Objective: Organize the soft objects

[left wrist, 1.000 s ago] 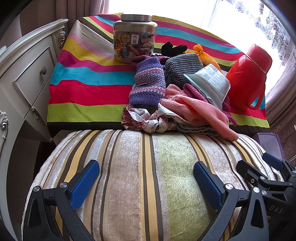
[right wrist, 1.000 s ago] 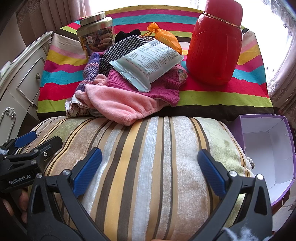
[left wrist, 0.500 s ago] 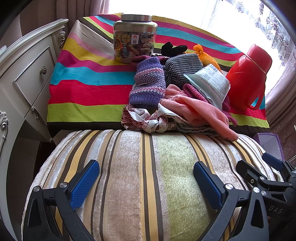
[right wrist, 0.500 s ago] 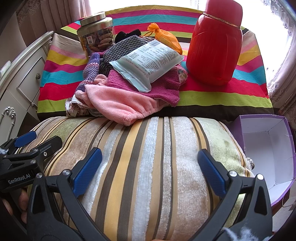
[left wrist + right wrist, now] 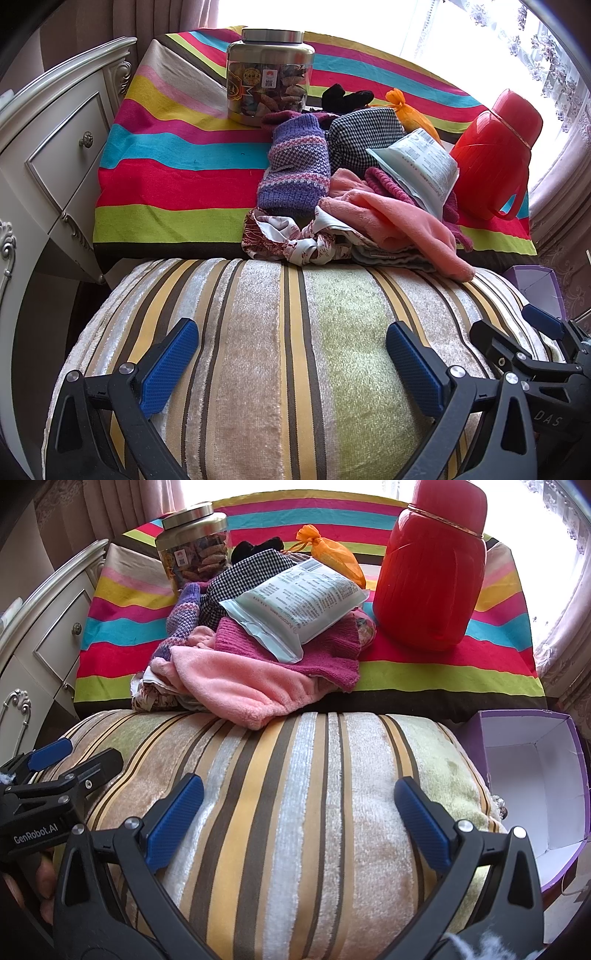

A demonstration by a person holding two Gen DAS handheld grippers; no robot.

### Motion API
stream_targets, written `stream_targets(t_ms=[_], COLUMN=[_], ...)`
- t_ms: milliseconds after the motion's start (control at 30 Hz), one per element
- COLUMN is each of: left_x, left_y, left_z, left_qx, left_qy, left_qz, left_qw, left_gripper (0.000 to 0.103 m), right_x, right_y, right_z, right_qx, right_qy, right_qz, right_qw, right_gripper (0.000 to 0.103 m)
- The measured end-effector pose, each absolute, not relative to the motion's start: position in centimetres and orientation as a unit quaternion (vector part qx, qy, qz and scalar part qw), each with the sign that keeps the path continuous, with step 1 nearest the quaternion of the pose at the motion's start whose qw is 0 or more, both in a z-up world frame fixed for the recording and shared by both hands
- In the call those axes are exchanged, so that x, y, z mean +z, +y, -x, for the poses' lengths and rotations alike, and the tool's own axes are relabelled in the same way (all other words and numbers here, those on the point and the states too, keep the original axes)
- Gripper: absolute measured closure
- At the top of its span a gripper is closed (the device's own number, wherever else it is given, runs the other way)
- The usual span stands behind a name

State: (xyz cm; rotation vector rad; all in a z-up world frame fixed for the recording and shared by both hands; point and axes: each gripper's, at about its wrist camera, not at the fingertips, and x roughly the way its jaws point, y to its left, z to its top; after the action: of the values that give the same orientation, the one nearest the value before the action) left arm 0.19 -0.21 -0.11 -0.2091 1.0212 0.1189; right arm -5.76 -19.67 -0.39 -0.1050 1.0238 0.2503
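A striped velvet cushion fills the foreground of both views. Behind it, on a rainbow-striped cloth, lies a heap of soft items: a purple knit piece, a checked cloth, a pink fleece, a magenta knit, a patterned fabric. A pale plastic packet rests on top of the heap. My left gripper stands open over the cushion. My right gripper is open too, beside the left, nothing between its fingers.
A snack jar stands behind the heap, a red flask at its right, an orange pouch between. A purple box sits open right of the cushion. A white drawer unit is on the left.
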Motion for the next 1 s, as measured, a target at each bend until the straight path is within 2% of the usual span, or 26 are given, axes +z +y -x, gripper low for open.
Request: stream_targets(t_ms=[167,267,333,400,667,1000], left_x=[0.4,0.6,0.7,1.0,1.4,-3.7], left_y=[0.3,1.0,1.5,1.9,3.3,4.6], left_z=[-0.3,-0.7,-1.1,-2.2,-9.5,-18.4], left_qx=[0.051,0.044,0.039,0.031,0.009,0.018], left_qy=[0.48,0.473,0.471,0.465,0.475,0.553], left_qz=[0.12,0.141,0.152,0.16,0.172,0.156], left_qw=[0.868,0.869,0.868,0.87,0.863,0.819], left_gripper=[0.002,0.008,0.016,0.02,0.021,0.021], right_x=[-0.2,0.1,0.4,0.9,2.2,0.3], right_y=[-20.5,-21.2,-21.2,-21.1,-19.7,-19.1], right_z=[5.6,5.5,5.2,4.6,0.5,-7.3], right_qx=[0.145,0.151,0.173,0.182,0.19,0.16], right_qy=[0.489,0.482,0.48,0.474,0.467,0.508], right_qz=[0.031,0.008,0.019,0.034,0.034,-0.024], right_qw=[0.86,0.863,0.86,0.861,0.863,0.846], right_gripper=[0.0,0.0,0.0,0.0,0.0,0.0])
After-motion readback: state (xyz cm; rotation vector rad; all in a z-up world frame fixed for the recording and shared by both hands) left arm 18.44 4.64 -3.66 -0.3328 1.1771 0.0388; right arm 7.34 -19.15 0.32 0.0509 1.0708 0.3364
